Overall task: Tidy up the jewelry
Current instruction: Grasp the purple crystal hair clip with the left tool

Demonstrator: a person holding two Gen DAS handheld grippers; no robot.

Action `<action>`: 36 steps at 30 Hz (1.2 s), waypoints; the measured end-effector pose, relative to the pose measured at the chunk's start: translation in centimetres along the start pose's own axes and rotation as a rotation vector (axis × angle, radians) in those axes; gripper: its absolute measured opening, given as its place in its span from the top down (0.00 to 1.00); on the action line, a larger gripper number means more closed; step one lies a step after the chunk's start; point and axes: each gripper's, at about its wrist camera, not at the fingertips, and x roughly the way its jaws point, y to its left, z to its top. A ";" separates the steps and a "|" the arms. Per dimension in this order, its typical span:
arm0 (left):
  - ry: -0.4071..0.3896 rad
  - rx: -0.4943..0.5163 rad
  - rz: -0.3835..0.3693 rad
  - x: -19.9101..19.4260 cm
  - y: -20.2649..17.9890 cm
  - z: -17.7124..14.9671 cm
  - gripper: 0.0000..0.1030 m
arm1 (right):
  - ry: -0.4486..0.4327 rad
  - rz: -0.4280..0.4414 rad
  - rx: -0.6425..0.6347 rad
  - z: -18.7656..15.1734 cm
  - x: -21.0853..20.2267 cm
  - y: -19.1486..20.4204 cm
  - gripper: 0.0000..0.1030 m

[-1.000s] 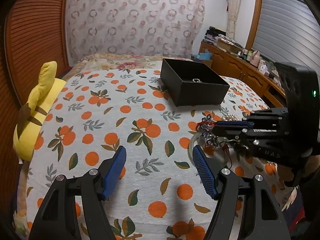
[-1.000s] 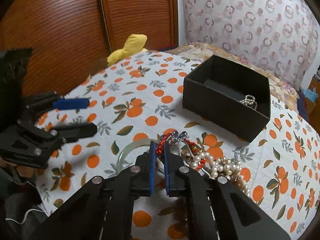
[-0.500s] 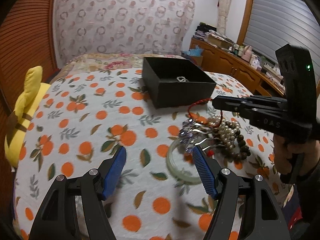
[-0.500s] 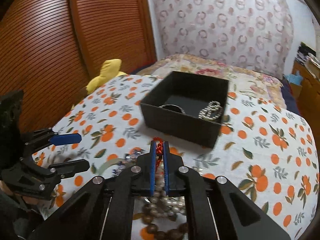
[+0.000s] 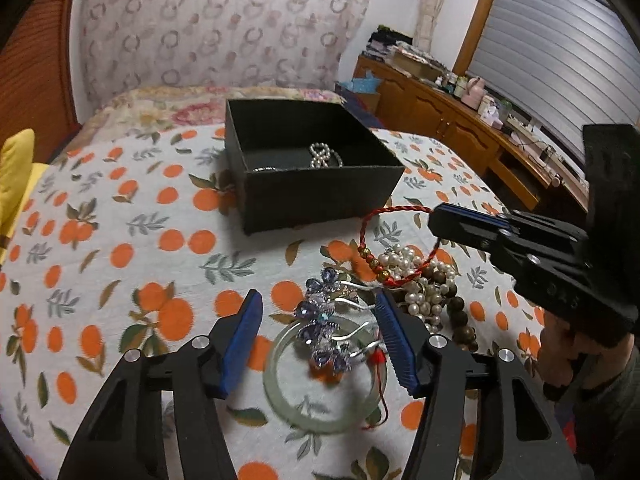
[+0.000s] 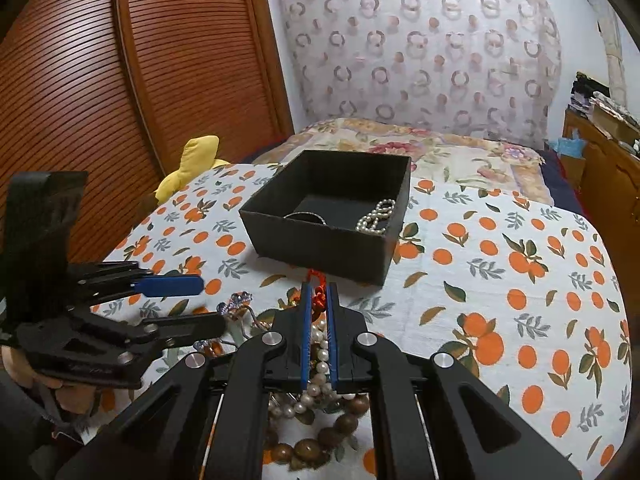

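Observation:
My right gripper (image 6: 319, 292) is shut on a red cord bracelet (image 5: 378, 236), holding its loop up above a pile of pearl strands (image 5: 404, 264) and brown wooden beads (image 6: 312, 444). The gripper points toward the black box (image 6: 332, 240), which holds a pearl strand (image 6: 376, 216) and a dark ring. My left gripper (image 5: 320, 336) hovers low over a pale green bangle (image 5: 320, 408) and a purple crystal piece (image 5: 320, 328). Its jaws are closing, with both items between the blue pads (image 5: 244, 336) and neither pad touching them.
The jewelry lies on an orange-print cloth (image 5: 120, 240) over a bed. A yellow plush toy (image 6: 192, 160) sits at the left edge by a slatted wooden door (image 6: 120, 100). A cluttered wooden cabinet (image 5: 460, 120) runs along the right. A hand (image 5: 568, 344) grips the right tool.
My left gripper slid right over the bangle and crystal piece, and its jaws narrowed. The right gripper rose with the red cord, pulling its loop off the pile, toward the box.

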 end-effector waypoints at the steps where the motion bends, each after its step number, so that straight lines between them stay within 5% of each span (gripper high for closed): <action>1: 0.007 -0.004 0.002 0.3 0.0 0.0 0.47 | 0.001 0.000 0.000 -0.1 0.0 0.0 0.92; 8: 0.034 -0.037 -0.019 1.7 0.6 0.1 0.51 | 0.005 0.007 0.002 -0.5 -0.1 -0.2 0.92; 13: 0.025 -0.065 -0.063 1.6 1.1 0.3 0.76 | 0.004 0.008 0.002 -0.6 -0.1 -0.2 0.92; 16: 0.020 -0.057 -0.052 1.4 1.0 0.2 0.79 | 0.002 0.011 0.000 -0.6 -0.1 -0.1 0.92; 36: -0.091 0.056 0.110 -4.1 0.8 0.2 0.82 | -0.060 0.027 -0.062 1.6 -1.3 2.5 0.92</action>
